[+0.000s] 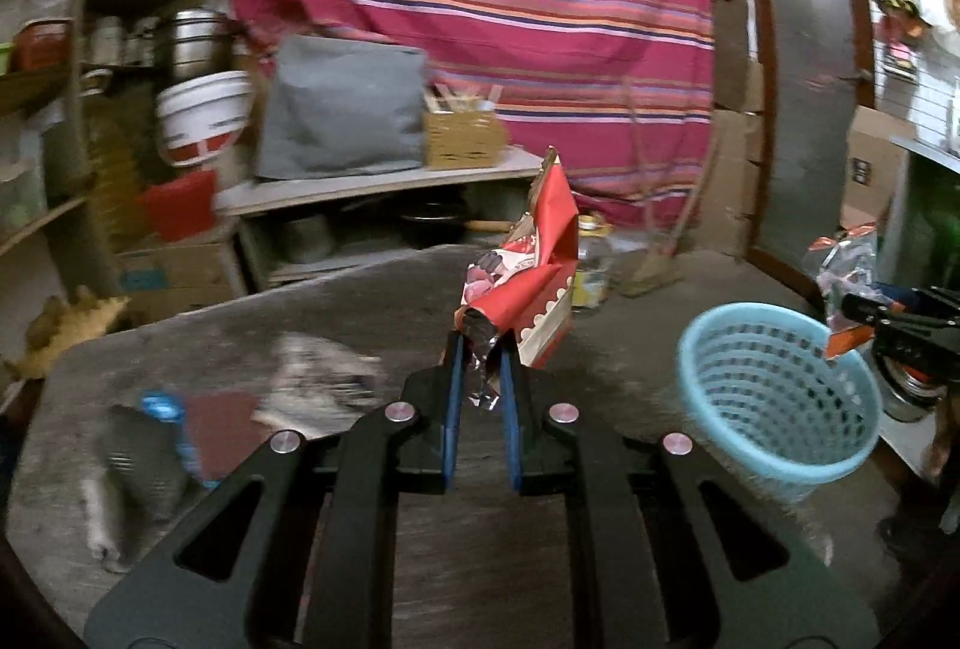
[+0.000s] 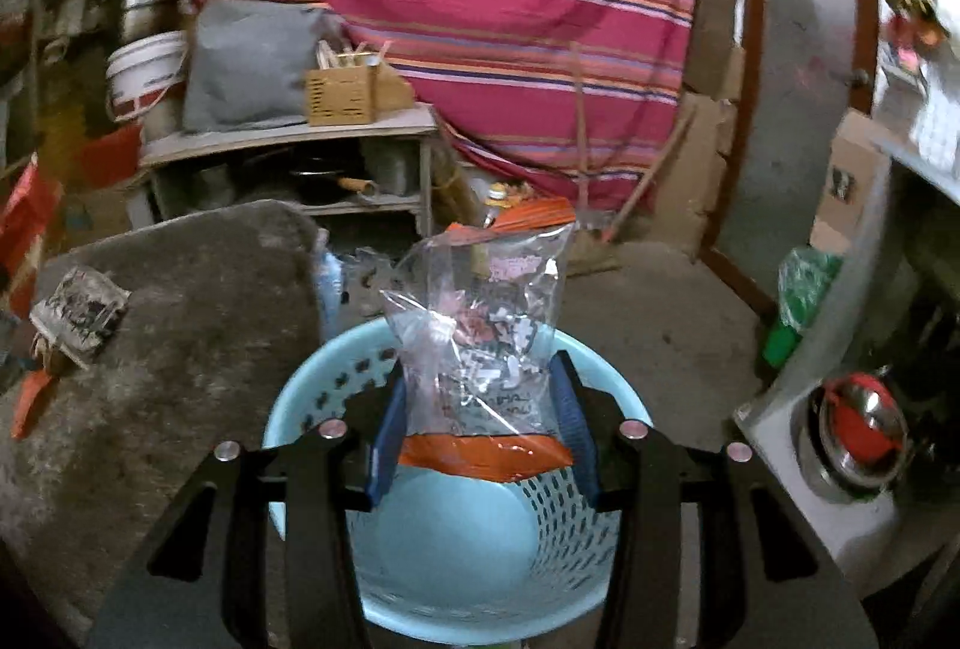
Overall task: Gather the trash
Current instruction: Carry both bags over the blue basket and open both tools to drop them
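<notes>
Blue basket looked empty: right tool gripped a clear plastic bag right above it, left tool clamped a red wrapper left of the basket, crumpled paper remained on the table.

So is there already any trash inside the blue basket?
No, in the right wrist view the blue basket shows a bare bottom, and the clear plastic bag is in the right gripper above it.
</notes>
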`<state>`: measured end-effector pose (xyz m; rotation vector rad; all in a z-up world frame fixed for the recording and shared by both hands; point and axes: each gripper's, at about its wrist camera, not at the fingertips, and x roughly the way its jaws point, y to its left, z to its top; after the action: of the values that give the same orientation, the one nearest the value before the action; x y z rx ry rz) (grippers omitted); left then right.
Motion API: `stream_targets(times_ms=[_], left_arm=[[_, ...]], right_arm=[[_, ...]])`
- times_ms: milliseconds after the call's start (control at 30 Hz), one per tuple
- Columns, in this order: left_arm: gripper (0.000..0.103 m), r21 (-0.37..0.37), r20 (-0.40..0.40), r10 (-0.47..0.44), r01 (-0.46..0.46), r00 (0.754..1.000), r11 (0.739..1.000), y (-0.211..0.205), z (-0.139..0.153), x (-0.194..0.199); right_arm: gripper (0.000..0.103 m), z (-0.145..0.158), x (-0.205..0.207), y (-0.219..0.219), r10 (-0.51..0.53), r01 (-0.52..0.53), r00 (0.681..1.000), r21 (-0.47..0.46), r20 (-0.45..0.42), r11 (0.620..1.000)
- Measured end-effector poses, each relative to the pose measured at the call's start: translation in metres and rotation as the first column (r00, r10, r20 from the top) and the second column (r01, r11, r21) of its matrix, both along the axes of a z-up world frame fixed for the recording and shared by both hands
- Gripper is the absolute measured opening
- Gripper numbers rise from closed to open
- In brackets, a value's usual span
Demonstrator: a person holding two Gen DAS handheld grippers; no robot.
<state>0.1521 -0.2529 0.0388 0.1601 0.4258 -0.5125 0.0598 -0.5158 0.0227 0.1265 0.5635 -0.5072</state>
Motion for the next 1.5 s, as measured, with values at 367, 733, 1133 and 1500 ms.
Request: stream_targets(times_ms=[367, 733, 1133, 1500], left_arm=[[0.011, 0.012, -0.074, -0.173, 0.175, 0.982, 0.985, -0.106, -0.036, -0.013], [0.019, 0.071, -0.071, -0.255, 0.260, 0.964, 0.963, -0.156, -0.044, -0.020], [0.068, 0.066, -0.024, -0.243, 0.244, 0.970, 0.968, -0.147, -0.030, -0.024], [0.094, 0.010, 0.004, -0.074, 0.074, 0.997, 0.997, -0.067, -0.010, -0.007]], right_arm=[[0.046, -0.020, -0.017, -0.035, -0.037, 0.036, 0.999, 0.055, 0.022, 0.998], [0.046, -0.031, -0.027, -0.057, -0.085, 0.081, 0.996, 0.118, 0.022, 0.990], [0.046, -0.040, -0.020, -0.059, -0.084, 0.083, 0.996, 0.143, 0.000, 0.986], [0.082, -0.043, 0.005, -0.038, -0.049, 0.052, 0.999, 0.131, -0.019, 0.990]])
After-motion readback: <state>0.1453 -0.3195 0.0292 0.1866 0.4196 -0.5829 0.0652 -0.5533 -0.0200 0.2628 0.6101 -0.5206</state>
